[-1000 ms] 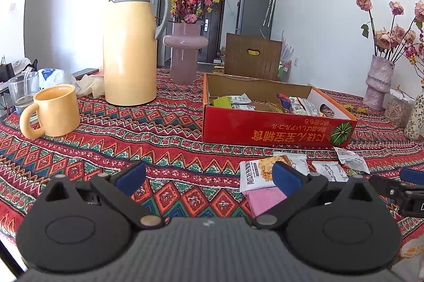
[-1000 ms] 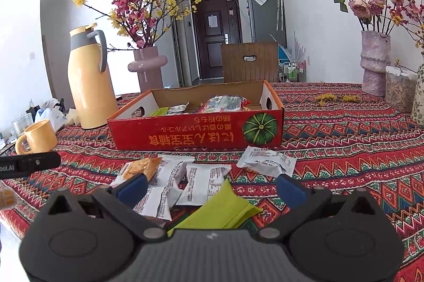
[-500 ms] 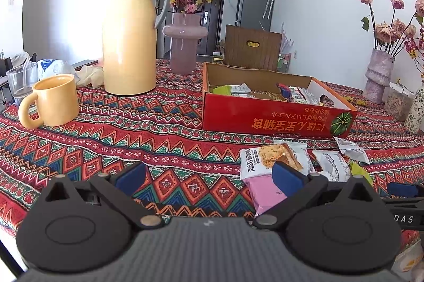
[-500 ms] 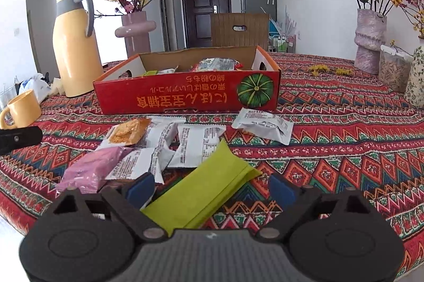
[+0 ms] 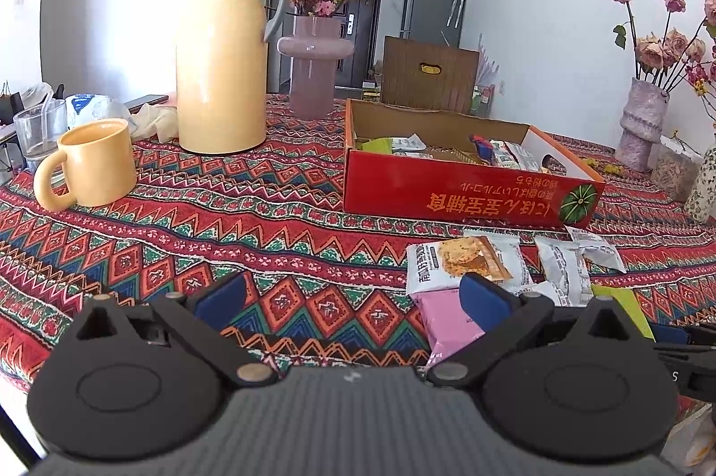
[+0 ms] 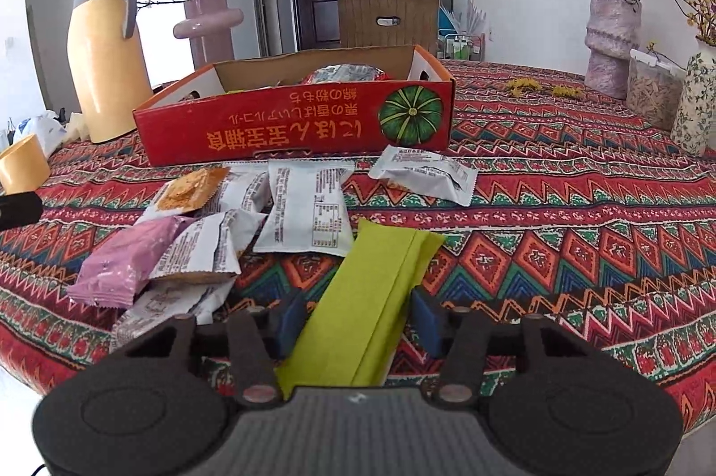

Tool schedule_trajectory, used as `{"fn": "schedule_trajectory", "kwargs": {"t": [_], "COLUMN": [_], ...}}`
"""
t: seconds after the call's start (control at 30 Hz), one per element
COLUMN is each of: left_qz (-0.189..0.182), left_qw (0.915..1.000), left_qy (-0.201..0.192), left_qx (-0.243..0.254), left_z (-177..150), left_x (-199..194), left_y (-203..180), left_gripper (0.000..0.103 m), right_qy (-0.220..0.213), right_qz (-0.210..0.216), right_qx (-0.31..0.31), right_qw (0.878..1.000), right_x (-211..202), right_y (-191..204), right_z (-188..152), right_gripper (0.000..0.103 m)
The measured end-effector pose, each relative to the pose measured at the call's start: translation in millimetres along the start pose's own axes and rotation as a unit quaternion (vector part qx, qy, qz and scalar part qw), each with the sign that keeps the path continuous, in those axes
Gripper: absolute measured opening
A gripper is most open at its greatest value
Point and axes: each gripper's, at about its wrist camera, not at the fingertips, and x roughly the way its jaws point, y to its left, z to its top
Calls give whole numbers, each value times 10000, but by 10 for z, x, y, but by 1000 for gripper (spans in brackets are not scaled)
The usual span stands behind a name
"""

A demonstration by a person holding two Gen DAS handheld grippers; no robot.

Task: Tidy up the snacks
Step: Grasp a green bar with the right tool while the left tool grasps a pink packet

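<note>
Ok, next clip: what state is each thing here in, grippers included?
Red cardboard box: open-topped, upright, snack packets inside.
Lime-green flat packet: lying on the patterned tablecloth, between the right gripper's pads.
Right gripper: jaws closing around the green packet.
Left gripper: open, empty.
Pink packet: lying flat, outside the box.
Yellow mug: upright.
Yellow thermos jug: upright, lid shut.
</note>
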Motion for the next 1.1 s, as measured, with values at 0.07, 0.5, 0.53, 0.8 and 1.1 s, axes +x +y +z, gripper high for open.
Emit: {"fn": "schedule_trajectory", "kwargs": {"t": [0.07, 0.5, 0.53, 0.8, 1.1], "left_qz": [2, 42, 37, -212, -399], "left_qw": [10000, 9999, 9999, 9989, 9966], "left_qy": [3, 126, 154, 412, 724], "left_qx": [0, 10, 8, -86, -20], "left_z": [-3, -8, -6, 38, 79], "left_x": [-2, 56, 70, 192, 369], "left_y": [-2, -39, -47, -123, -366], "left_gripper": [103, 103, 103, 103, 103], "right_qy": [-48, -399, -440, -612, -572], "right_qz": [-11, -94, -101, -140, 27], "right_qx": [-50, -10, 17, 112, 196], "right_qw": [10000, 9992, 9990, 9980, 9982], "right_x": [-4, -57, -62, -34, 58], "right_y": [-19, -160, -182, -276, -330], "right_z": [-10, 30, 39, 83, 24], "right_gripper": [38, 35, 35, 35, 35]}}
